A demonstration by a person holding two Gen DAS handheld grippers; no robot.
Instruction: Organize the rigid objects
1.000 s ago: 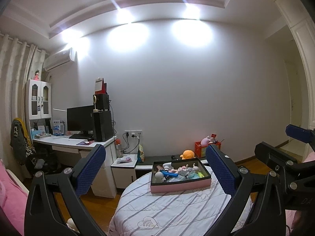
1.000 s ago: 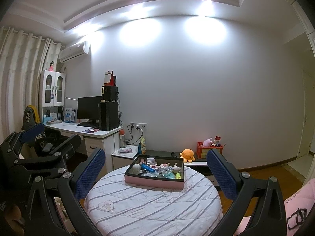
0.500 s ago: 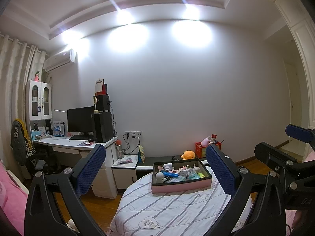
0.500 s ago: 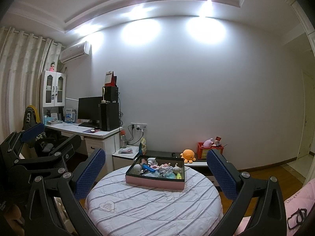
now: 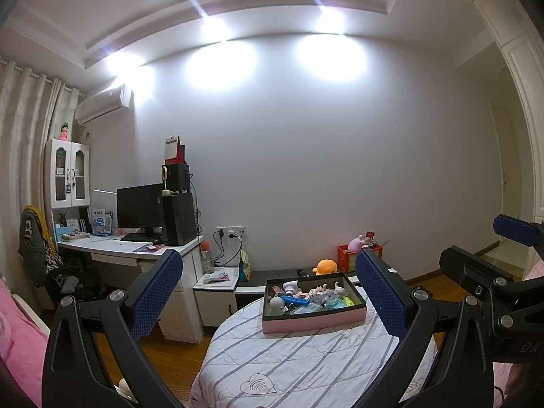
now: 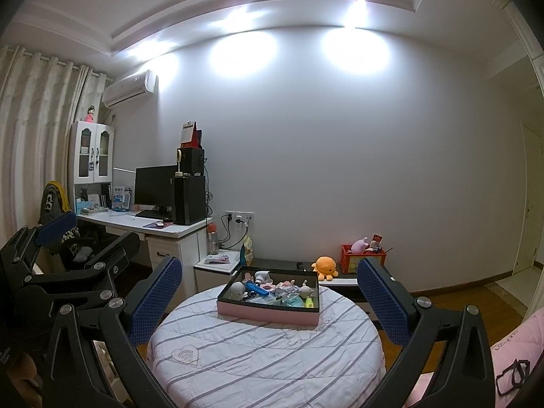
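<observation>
A pink-sided tray with a dark rim point(image 5: 312, 322) point(image 6: 268, 313) sits at the far side of a round table with a striped white cloth point(image 5: 306, 363) point(image 6: 265, 357). It holds several small toys and items, among them a white figure point(image 6: 238, 289) and a blue object point(image 6: 257, 289). My left gripper point(image 5: 268, 297) is open and empty, held above the table's near side, well short of the tray. My right gripper point(image 6: 268, 301) is open and empty, also short of the tray. Each gripper shows at the edge of the other's view.
A white desk point(image 5: 136, 250) with monitor and black speakers stands at the left, a low white cabinet point(image 5: 217, 292) beside it. An orange plush point(image 6: 324, 267) and a red crate point(image 6: 362, 258) sit on a low shelf behind the table. Pink bedding point(image 6: 520, 343) lies at right.
Both views have drifted slightly; the tray sits a touch lower and nearer in the frames. Both grippers stay open and empty.
</observation>
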